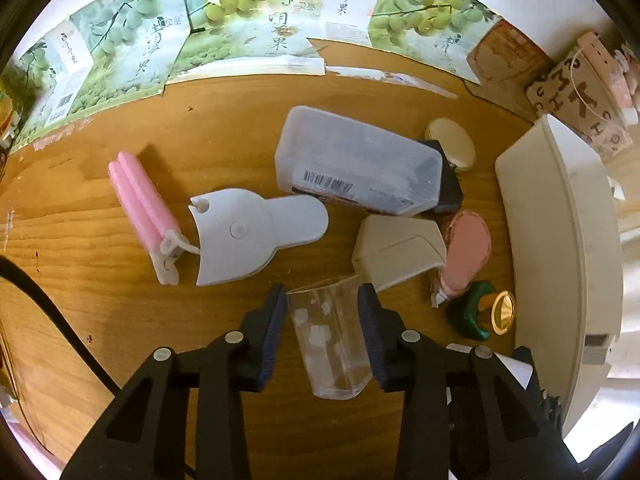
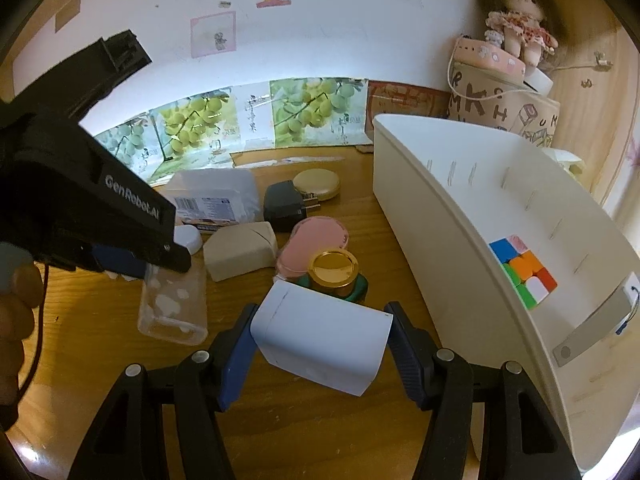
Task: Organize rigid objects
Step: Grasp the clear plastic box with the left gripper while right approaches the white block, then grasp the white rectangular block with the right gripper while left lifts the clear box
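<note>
In the left wrist view my left gripper (image 1: 323,298) is shut on a clear plastic case (image 1: 330,348), one finger pressed on each long side. The right wrist view shows that case (image 2: 174,306) low over the wooden table, held at its far end by the left gripper (image 2: 160,266). My right gripper (image 2: 323,312) is shut on a white box (image 2: 320,344), held above the table beside the white bin (image 2: 460,240). A colour cube (image 2: 524,274) lies inside the bin.
On the table lie pink clips (image 1: 140,204), a white flat tool (image 1: 248,236), a frosted barcode box (image 1: 352,164), a black charger (image 1: 450,188), a gold compact (image 1: 452,144), a beige box (image 1: 400,252), a pink oval (image 1: 468,252) and a gold-lidded green jar (image 2: 336,272). A doll (image 2: 516,20) sits behind the bin.
</note>
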A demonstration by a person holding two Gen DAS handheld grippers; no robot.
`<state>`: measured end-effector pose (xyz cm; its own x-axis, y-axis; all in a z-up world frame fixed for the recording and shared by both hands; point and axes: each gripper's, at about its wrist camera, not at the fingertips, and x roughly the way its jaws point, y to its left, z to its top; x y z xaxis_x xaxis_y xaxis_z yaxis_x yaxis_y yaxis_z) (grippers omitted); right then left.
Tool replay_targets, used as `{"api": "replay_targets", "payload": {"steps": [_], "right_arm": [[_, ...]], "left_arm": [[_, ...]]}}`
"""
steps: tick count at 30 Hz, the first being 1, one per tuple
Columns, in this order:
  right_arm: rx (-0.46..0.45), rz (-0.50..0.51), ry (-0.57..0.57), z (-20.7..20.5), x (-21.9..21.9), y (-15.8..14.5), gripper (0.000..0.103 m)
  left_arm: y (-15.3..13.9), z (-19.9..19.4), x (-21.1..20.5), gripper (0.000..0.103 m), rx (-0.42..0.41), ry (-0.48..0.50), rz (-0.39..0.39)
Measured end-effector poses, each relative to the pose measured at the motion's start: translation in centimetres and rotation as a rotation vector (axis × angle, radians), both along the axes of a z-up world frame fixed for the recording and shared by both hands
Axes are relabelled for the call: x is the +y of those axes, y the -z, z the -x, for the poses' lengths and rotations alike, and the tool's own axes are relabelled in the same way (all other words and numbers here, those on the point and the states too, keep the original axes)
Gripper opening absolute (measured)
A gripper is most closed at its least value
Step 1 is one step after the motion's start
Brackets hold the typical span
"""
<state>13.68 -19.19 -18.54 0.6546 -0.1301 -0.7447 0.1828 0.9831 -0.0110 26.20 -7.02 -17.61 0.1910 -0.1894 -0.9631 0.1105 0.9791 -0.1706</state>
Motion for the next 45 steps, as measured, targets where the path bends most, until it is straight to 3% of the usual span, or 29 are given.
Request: {"api": "replay_targets", "payload": {"steps": [9,16,21,30,45], "right_arm": [[-0.02,0.016,-0.028,1.3,0.6,-1.0,0.063],[-0.044,0.015,-0.042,2.2,0.7,-2.2,0.063],[-0.065,0.01,-0.047,2.7,0.5,-3.3,0.063],[-0.116,0.014,-0.057,3.6,-0.1,-5.7,0.063],[-0.207,0.038,-0.07,5.2,-4.0,-11.0,0.063]], "left_arm": [[-0.1,2.4,0.1,0.036,0.003,0.017,0.031],[-1.4,3.7,-0.2,0.033,-0.05,0.043,0.045],[-2.3,4.6,0.2,0.032,-0.089,0.042,0.097],[-6.2,6.3,1.1,0.031,-0.24,0.043,0.237],[-13.1,8.3,0.4,0.032,-0.455,0.026,0.341]]}}
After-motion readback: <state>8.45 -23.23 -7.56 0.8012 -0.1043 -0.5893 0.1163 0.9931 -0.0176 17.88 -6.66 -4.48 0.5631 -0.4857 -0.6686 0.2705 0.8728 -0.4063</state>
